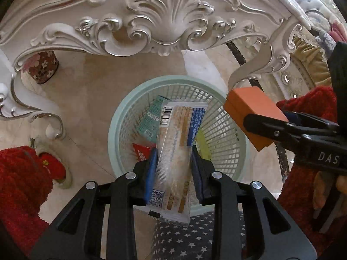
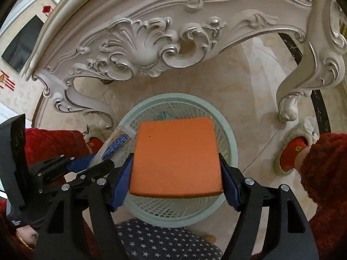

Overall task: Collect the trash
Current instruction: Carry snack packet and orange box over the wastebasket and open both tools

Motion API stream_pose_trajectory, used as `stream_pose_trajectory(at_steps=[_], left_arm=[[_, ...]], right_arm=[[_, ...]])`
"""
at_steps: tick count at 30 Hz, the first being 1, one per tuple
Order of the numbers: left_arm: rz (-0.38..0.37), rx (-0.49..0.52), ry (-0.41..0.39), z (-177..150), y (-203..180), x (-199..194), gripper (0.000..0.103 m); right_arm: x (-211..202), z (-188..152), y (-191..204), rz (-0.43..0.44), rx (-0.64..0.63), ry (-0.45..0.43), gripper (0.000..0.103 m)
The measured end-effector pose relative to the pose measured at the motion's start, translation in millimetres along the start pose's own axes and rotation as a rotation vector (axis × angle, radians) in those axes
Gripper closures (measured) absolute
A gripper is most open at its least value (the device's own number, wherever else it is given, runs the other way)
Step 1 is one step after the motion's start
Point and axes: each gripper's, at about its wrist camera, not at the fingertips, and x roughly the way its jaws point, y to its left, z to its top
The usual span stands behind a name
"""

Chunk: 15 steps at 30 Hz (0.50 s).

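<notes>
Trash is held in both grippers, right above a round, pale green basket point(image 1: 121, 117) that stands on the shiny tan floor point(image 1: 91, 91). The left gripper point(image 1: 173, 169) is squeezed tight on a long snack wrapper point(image 1: 173, 151) with a bar code and blue print on it. The blue pads press on both sides of the wrapper, and its top end sticks out over the open basket. The right gripper point(image 2: 176, 173) is clamped on an orange box point(image 2: 176, 153), with one blue pad on each side of it. From the right camera the box covers most of the mouth of the basket. From the left camera the box hangs over the right rim of the basket. Some trash is already down inside: a teal packet point(image 1: 151, 119), a red wrapper point(image 1: 141, 151) and something yellow-green point(image 1: 202, 145). Just behind the basket is a white carved table point(image 1: 164, 21) with curly legs and silver edges. A dark cloth with white stars point(image 1: 184, 238) lies near the bottom of both views. Fuzzy red sleeves point(image 1: 21, 186) show at the sides.
</notes>
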Motion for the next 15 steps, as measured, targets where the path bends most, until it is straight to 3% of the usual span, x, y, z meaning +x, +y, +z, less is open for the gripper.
stream_pose_trajectory(at_steps=[3, 4, 5, 6, 7, 15], left_arm=[[0.002, 0.009, 0.01, 0.4, -2.1, 3.2, 0.072], [0.006, 0.015, 0.021, -2.5, -3.8, 5.4, 0.066], [0.017, 0.02, 0.026, -2.9, -4.9, 7.0, 0.058], [0.027, 0.021, 0.025, -2.0, -2.9, 6.2, 0.033], [0.049, 0.024, 0.018, -2.3, -3.0, 6.2, 0.025], [0.086, 0.006, 0.005, 0.0, 4.1, 5.3, 0.025]], right_arm=[[4.6, -2.7, -3.1, 0.021, 0.01, 0.019, 0.033], [6.0, -8.7, -8.4, 0.02, 0.016, 0.021, 0.033], [7.1, -8.7, -9.8, 0.008, 0.024, 0.023, 0.031], [6.4, -8.5, -10.3, -0.001, 0.029, 0.023, 0.027], [6.2, -8.9, -12.4, -0.012, 0.039, 0.02, 0.023], [9.9, -8.9, -24.4, -0.036, 0.1, 0.032, 0.022]])
